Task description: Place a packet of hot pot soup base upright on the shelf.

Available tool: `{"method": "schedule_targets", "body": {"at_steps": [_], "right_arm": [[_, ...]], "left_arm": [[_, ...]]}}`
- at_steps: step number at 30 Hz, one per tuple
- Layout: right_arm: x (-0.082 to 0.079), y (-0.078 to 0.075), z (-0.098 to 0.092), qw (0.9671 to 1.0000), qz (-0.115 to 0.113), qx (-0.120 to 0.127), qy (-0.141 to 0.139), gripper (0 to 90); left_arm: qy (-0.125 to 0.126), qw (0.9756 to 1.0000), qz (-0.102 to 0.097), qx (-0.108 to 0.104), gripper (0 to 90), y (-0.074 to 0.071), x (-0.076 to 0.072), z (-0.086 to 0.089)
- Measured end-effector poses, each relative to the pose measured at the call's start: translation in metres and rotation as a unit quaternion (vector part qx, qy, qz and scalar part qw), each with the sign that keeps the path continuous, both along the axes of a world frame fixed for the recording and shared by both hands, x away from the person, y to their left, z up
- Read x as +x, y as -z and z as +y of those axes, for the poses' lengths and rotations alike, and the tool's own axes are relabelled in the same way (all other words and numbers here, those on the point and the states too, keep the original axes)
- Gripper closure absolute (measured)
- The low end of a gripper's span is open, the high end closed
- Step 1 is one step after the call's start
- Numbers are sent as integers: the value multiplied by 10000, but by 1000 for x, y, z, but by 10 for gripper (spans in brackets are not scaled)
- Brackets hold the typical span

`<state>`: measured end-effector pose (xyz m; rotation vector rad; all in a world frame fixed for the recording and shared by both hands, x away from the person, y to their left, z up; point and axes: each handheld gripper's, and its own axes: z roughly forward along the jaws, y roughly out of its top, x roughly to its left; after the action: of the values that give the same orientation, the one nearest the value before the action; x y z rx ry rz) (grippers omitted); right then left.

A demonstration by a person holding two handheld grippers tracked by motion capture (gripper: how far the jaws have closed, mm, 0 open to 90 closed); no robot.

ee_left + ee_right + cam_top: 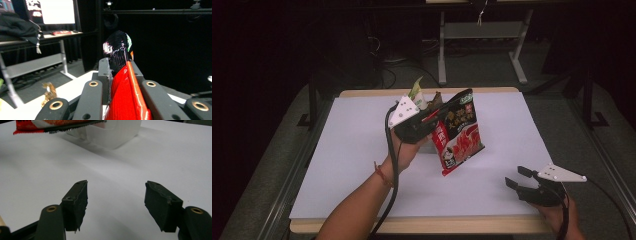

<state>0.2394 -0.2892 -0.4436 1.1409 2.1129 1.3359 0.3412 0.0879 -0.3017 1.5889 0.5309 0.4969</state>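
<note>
The left gripper [432, 120] is clamped on a red and black snack bag [459, 132], holding it above the middle of the white table [362, 150]. The right gripper [518, 177] rests near the table's front right corner, jaws apart, nothing between them.

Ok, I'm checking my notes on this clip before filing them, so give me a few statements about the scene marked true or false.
1. The left gripper is shut on the red and black snack bag. True.
2. The snack bag lies flat on the table. False: it is held up above the white table top.
3. The right gripper has its jaws open with nothing between them. True.
4. The right gripper touches the bag. False: it sits apart from it, near the table's front right corner.
5. A clear plastic container stands on the table beneath the bag. True.
</note>
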Motion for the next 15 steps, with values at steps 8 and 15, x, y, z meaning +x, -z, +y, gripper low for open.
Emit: {"method": "schedule_targets", "body": {"at_steps": [8,15], "right_arm": [[0,0,1,10000,33,-5,0,341],[0,1,0,10000,58,12,15,342]], "left_arm": [[-335,9994,-92,3,778,-18,18,-3],[-595,9980,-176,109,778,-30,36,-11]]}}
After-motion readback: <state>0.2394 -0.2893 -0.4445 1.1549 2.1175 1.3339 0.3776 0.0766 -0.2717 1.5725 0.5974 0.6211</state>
